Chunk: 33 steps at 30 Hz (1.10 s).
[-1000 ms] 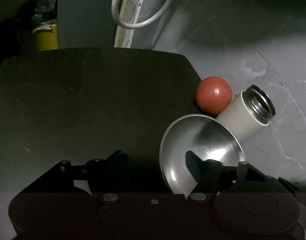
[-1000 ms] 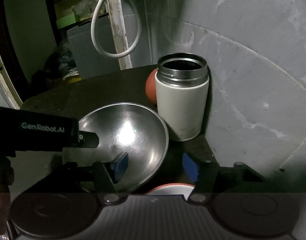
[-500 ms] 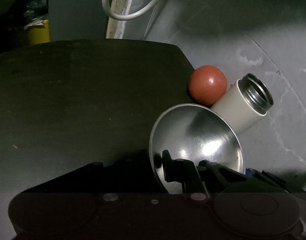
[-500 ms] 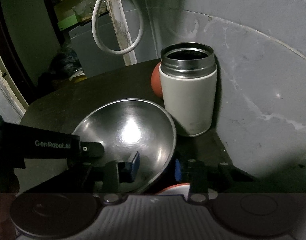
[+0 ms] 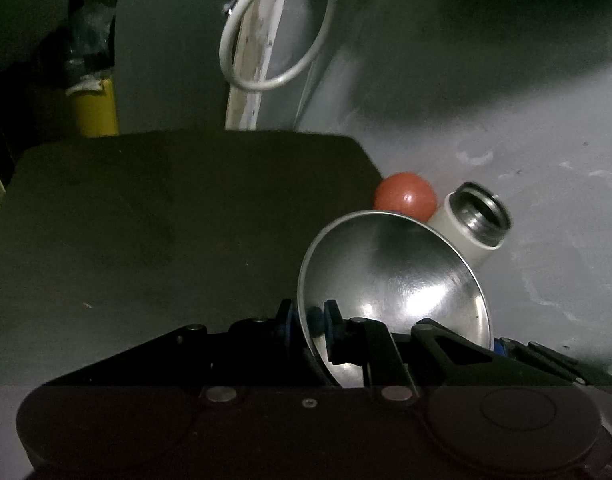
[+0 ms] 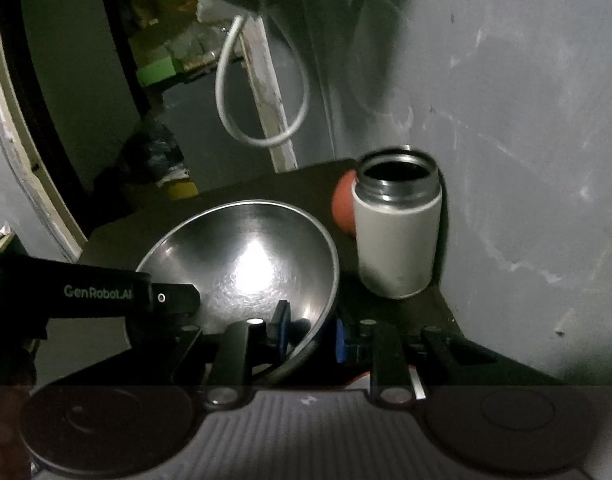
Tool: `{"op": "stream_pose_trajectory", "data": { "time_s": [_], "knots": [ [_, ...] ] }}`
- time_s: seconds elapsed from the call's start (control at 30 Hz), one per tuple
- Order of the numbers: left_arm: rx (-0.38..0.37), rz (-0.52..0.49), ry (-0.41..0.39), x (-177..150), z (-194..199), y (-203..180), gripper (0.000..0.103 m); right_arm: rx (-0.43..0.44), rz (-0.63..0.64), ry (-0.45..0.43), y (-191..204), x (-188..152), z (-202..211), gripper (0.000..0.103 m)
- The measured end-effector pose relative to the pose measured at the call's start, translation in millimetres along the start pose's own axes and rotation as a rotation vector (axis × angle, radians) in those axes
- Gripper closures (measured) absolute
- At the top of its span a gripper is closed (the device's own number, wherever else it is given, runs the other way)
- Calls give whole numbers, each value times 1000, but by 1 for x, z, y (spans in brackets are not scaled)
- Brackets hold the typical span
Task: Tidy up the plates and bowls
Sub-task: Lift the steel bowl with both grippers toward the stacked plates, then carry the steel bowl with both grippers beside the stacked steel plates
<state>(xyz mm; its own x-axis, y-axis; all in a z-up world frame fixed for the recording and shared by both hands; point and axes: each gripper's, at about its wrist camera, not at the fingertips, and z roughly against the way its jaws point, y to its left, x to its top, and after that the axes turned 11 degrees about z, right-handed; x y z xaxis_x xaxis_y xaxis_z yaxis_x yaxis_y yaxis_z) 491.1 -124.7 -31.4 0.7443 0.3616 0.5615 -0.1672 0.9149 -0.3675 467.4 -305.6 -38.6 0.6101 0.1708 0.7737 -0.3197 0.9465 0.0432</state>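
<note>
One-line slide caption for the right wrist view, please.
Both tongs pinch opposite rims of a steel bowl on the dark table, beside an open white flask and red ball.

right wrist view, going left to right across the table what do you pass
left gripper → steel bowl → red ball → white flask. The right gripper sits at the bowl's near rim, so it has no clear place in the order.
</note>
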Motion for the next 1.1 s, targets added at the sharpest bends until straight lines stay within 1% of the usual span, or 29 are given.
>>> {"op": "stream_pose_trajectory", "data": {
  "time_s": [0.23,0.47,0.73,0.93,1.1],
  "knots": [
    [-46,-2,-47,-16,48,3,88,-4,-7,-39,17,-7,46,78],
    [-99,-21,-47,-49,96,15,88,-37,-14,-44,44,-35,101,78],
    [-164,-53,3,-96,140,36,88,-83,-37,-19,75,-80,156,77],
    [-207,-101,47,-127,160,46,88,-125,-66,7,93,-116,192,77],
    [-245,-150,96,-153,169,49,88,-167,-102,33,97,-142,212,77]
  ]
}}
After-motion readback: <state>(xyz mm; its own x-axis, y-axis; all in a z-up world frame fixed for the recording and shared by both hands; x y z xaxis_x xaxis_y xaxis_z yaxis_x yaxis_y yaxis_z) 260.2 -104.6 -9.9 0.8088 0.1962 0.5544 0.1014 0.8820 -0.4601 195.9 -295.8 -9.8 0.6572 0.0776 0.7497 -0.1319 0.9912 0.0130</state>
